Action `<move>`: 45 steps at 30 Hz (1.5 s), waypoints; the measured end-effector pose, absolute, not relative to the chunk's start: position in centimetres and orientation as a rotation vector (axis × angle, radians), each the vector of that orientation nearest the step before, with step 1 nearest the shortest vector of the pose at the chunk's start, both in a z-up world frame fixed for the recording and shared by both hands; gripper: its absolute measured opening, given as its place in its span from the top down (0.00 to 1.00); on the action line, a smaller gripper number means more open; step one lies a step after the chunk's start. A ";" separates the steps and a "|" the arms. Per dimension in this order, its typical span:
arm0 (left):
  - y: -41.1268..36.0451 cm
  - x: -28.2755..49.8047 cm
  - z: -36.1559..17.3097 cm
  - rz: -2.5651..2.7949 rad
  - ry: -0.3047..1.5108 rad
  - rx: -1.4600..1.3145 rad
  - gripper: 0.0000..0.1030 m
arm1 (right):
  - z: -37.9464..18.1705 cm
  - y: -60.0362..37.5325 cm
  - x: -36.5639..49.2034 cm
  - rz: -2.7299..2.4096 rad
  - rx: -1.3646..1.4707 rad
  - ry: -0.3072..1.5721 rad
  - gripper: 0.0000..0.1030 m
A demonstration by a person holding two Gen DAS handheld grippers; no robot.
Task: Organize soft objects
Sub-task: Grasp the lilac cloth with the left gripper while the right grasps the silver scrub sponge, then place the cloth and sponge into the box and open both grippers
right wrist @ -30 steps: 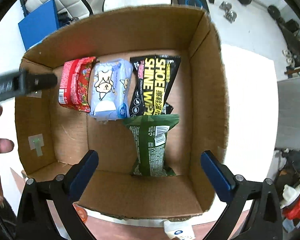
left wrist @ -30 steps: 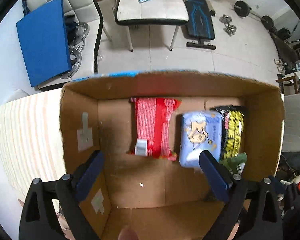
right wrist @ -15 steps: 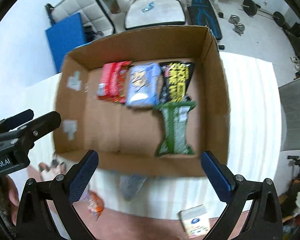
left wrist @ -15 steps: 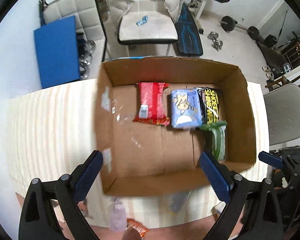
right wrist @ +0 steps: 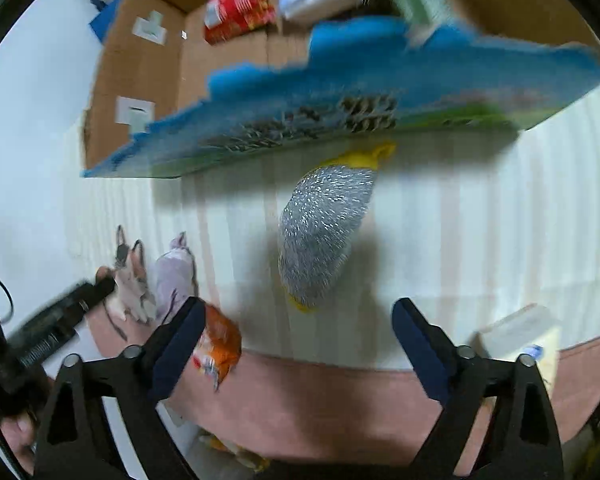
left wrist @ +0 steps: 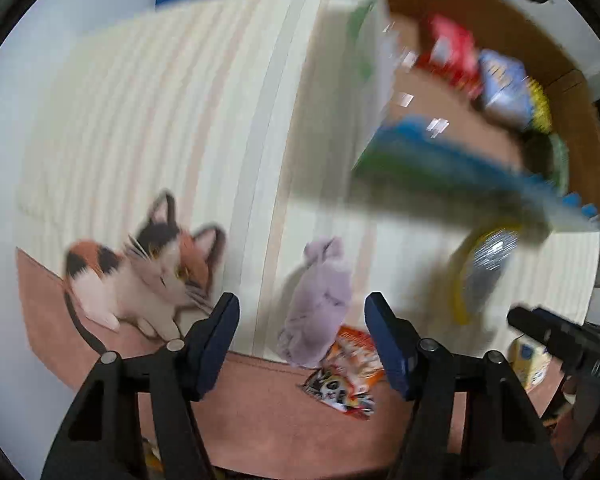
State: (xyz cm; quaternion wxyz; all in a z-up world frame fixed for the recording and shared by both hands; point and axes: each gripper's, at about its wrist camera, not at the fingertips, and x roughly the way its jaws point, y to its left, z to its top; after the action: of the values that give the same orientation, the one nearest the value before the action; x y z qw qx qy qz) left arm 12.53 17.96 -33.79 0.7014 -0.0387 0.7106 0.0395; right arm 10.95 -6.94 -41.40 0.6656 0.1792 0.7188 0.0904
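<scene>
A purple soft toy (left wrist: 320,292) lies on the striped cloth between the fingers of my left gripper (left wrist: 302,320). Its jaws are closing and the pads stand clear of the toy. A calico cat plush (left wrist: 140,268) lies to the left, an orange snack packet (left wrist: 348,376) just below the toy. My right gripper (right wrist: 298,320) hovers over a silver mesh pouch with yellow ends (right wrist: 324,232). Its jaws are closing, still wide, with the pouch ahead of the tips and untouched. The cardboard box (right wrist: 140,80) behind holds red, blue, black and green packets.
The box's blue printed front wall (right wrist: 340,92) stands close behind the loose items. A small white carton (right wrist: 516,328) sits at the right near the table's pink front edge (right wrist: 320,400). The left gripper (right wrist: 60,312) and a hand show at lower left.
Both grippers have pulled back from above the box and sunk toward the loose items near the table's front edge. The left jaws have narrowed a lot, the right ones slightly.
</scene>
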 end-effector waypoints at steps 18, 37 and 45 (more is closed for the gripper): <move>15.6 12.2 -43.2 -0.031 1.767 -0.216 0.43 | -47.2 -3.1 12.1 0.096 0.291 1.656 0.45; 10.5 9.3 -32.6 -0.119 1.558 -0.285 0.64 | -39.5 -4.2 7.1 0.337 0.287 1.568 0.52; 10.3 14.2 -23.8 -0.242 1.446 -0.268 0.64 | -30.4 -7.1 8.6 0.438 0.298 1.430 0.53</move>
State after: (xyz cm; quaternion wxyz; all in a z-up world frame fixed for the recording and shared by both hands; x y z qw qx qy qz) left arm 14.19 10.25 -23.79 0.7349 -0.1218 0.6580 -0.1101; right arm 8.59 -7.13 -30.39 0.7232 0.1348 0.6476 0.1984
